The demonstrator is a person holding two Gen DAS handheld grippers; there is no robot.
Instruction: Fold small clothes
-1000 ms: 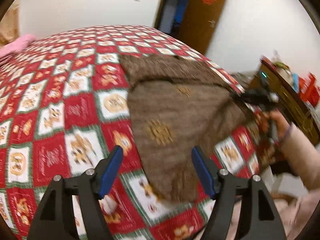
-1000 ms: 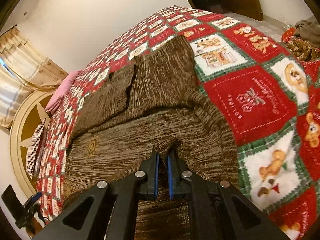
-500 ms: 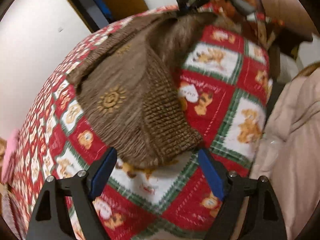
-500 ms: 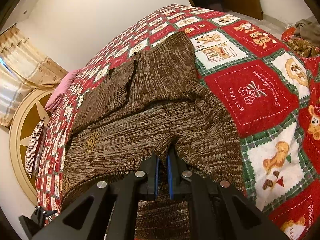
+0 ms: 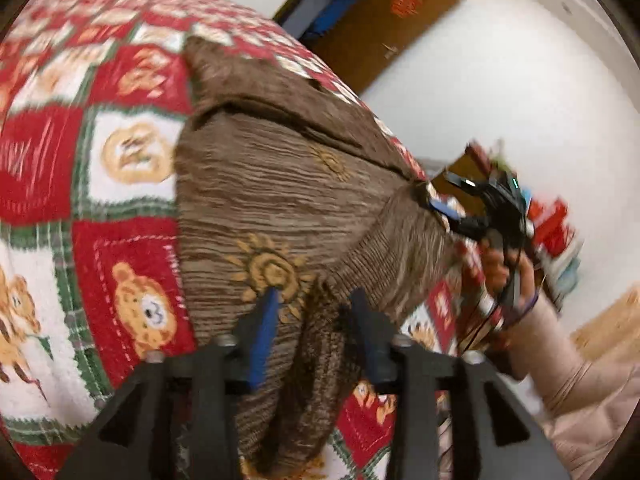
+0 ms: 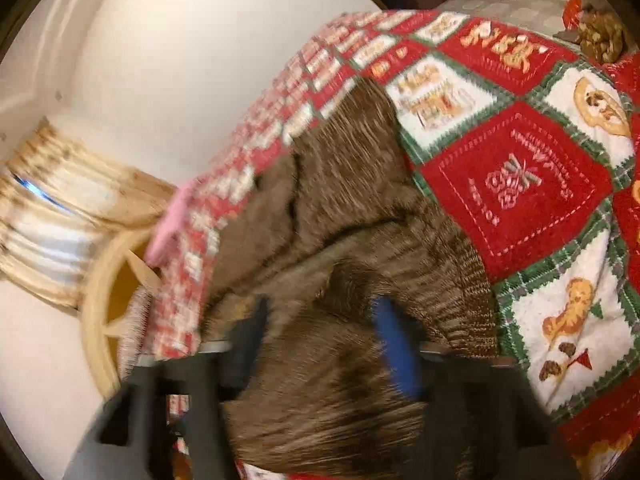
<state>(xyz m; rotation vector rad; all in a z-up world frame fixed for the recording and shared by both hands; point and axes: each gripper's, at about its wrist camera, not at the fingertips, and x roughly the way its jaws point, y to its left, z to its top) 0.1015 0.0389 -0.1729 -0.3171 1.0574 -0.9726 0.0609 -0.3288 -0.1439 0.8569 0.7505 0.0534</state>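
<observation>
Bedspread in red, green and white checks carries a brown knitted sweater lying partly folded near the bed's near edge. At left, the left gripper is closing, hem cloth bunched between its fingers. At right, the right gripper is opening, fingers released above the knit. A clean fold likely needs a firm pinch on the hem first.

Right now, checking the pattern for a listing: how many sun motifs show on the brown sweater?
2 in the left wrist view: a large sun just ahead of the left gripper, a smaller one farther up the brown sweater. Folds may hide more.
</observation>
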